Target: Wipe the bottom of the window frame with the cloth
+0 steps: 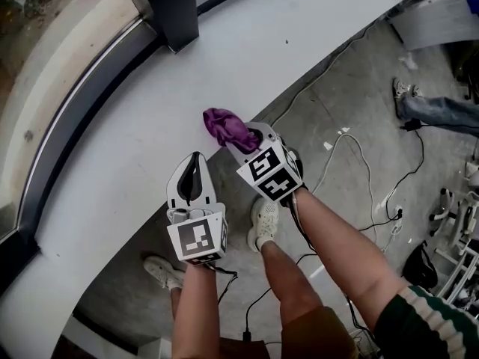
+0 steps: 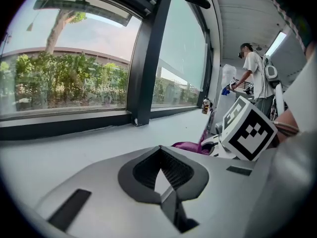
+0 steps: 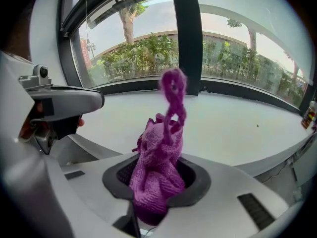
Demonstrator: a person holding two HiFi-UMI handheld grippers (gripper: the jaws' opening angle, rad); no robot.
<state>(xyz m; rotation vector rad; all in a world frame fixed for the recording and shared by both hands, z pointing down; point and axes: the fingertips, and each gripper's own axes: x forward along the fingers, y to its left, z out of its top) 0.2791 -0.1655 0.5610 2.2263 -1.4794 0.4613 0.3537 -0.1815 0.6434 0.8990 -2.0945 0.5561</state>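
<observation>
A crumpled purple cloth [image 1: 224, 127] is clamped in my right gripper [image 1: 243, 136], just above the near edge of the white curved sill [image 1: 247, 58]. In the right gripper view the cloth [image 3: 161, 167] fills the jaws of that gripper [image 3: 157, 185], and a twisted end sticks upward. My left gripper [image 1: 197, 158] hovers beside it on the left, over the sill edge, shut with nothing held; its jaws [image 2: 161, 171] touch at the tip. The dark bottom of the window frame [image 1: 78, 107] runs along the far side of the sill, well beyond both grippers [image 2: 74, 125] [image 3: 237, 90].
A dark vertical mullion [image 1: 172, 10] stands on the sill ahead. A small bottle [image 2: 205, 105] sits far along the sill. Cables [image 1: 352, 155] lie on the concrete floor by my feet. Another person [image 2: 255, 68] stands to the right, near equipment [image 1: 456, 223].
</observation>
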